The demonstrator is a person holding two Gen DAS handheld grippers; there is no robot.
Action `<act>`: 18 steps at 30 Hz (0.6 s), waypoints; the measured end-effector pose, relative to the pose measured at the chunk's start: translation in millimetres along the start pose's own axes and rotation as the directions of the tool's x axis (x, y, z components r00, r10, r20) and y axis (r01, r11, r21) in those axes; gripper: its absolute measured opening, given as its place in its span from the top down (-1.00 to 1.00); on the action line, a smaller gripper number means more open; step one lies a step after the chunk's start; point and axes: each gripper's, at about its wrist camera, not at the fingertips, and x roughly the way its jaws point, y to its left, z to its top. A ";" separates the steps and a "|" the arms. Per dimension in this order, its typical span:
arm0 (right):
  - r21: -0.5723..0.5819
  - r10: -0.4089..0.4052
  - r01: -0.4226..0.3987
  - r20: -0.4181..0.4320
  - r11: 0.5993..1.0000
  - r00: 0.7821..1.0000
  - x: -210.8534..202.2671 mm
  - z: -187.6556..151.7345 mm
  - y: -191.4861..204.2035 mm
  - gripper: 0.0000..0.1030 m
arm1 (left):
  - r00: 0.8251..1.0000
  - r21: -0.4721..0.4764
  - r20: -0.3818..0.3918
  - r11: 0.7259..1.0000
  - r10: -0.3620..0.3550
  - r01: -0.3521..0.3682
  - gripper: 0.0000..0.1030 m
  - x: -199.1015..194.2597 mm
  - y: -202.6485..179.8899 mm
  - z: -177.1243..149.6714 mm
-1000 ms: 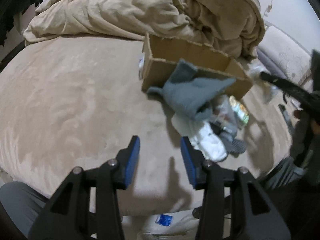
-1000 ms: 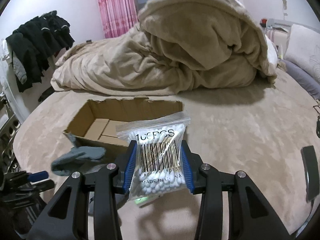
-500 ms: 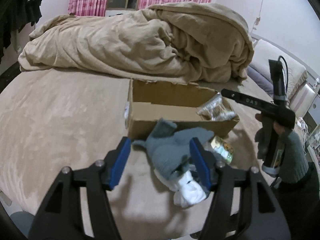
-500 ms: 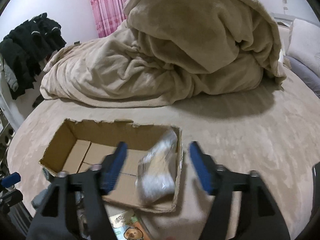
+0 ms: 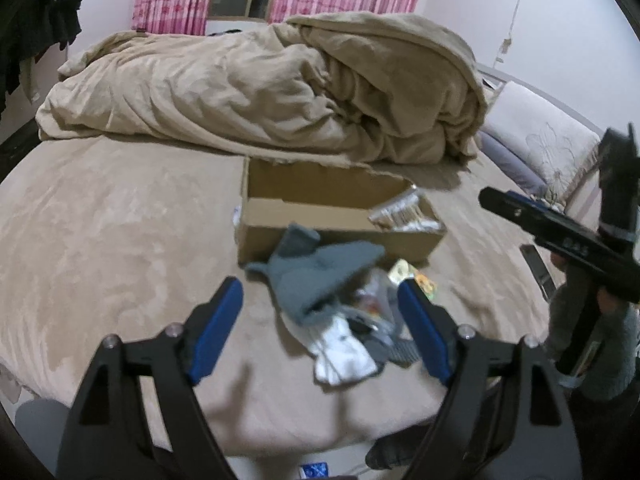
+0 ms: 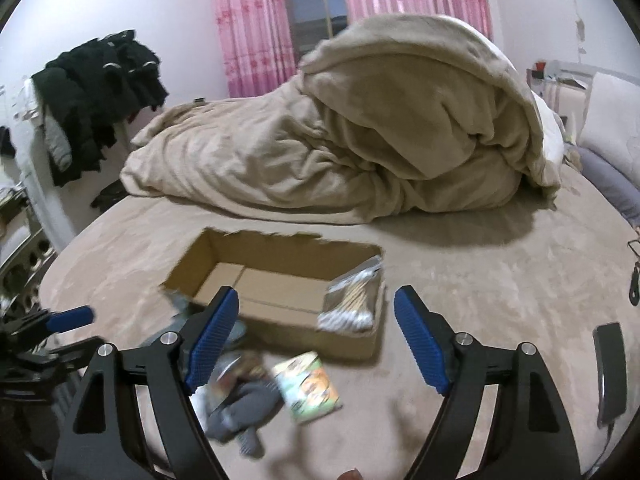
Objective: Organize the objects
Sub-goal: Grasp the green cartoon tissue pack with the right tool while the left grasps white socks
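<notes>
An open cardboard box (image 6: 280,256) (image 5: 340,236) sits on the beige bed. A clear bag of cotton swabs (image 6: 352,296) (image 5: 404,216) leans in its right end. In front of the box lies a heap: a grey knit piece (image 5: 320,276), white socks (image 5: 344,352), a grey sock (image 6: 244,404) and a small printed packet (image 6: 308,384) (image 5: 416,280). My left gripper (image 5: 320,328) hovers above the heap, jaws opening, nothing pressed between them. My right gripper (image 6: 316,336) hangs over the box's front edge, jaws opening wide and empty. A gloved hand holds it in the left wrist view.
A bunched beige duvet (image 6: 360,140) fills the back of the bed behind the box. Dark clothes (image 6: 96,92) hang at the left wall. A pale pillow (image 5: 540,140) lies at the right edge. A dark flat object (image 6: 610,368) rests on the bed at right.
My right gripper let go of the cotton swab bag, which dropped into the box's right end, and its jaws spread. My left gripper's jaws widened and rose over the heap.
</notes>
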 end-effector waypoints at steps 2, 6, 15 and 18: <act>-0.017 0.010 -0.010 -0.003 1.000 1.000 -7.4 -4.8 6.3 -0.61 | 1.000 0.002 -0.028 1.000 -0.010 0.010 -0.58 3.8 -4.3 -9.0; -0.050 0.020 -0.022 -0.027 0.999 0.999 -5.8 -20.2 12.1 -0.61 | 0.995 -0.007 -0.100 1.000 -0.018 0.017 -0.58 23.4 -8.9 -27.6; -0.069 0.006 -0.016 -0.143 0.997 0.990 40.6 -58.9 9.2 -0.61 | 0.986 -0.044 -0.167 0.999 -0.011 0.004 -0.58 65.3 -5.4 -51.0; -0.063 0.012 -0.023 -0.171 0.998 0.985 53.1 -68.7 6.1 -0.61 | 0.984 -0.055 -0.179 0.998 -0.007 -0.003 -0.58 75.8 -2.6 -55.5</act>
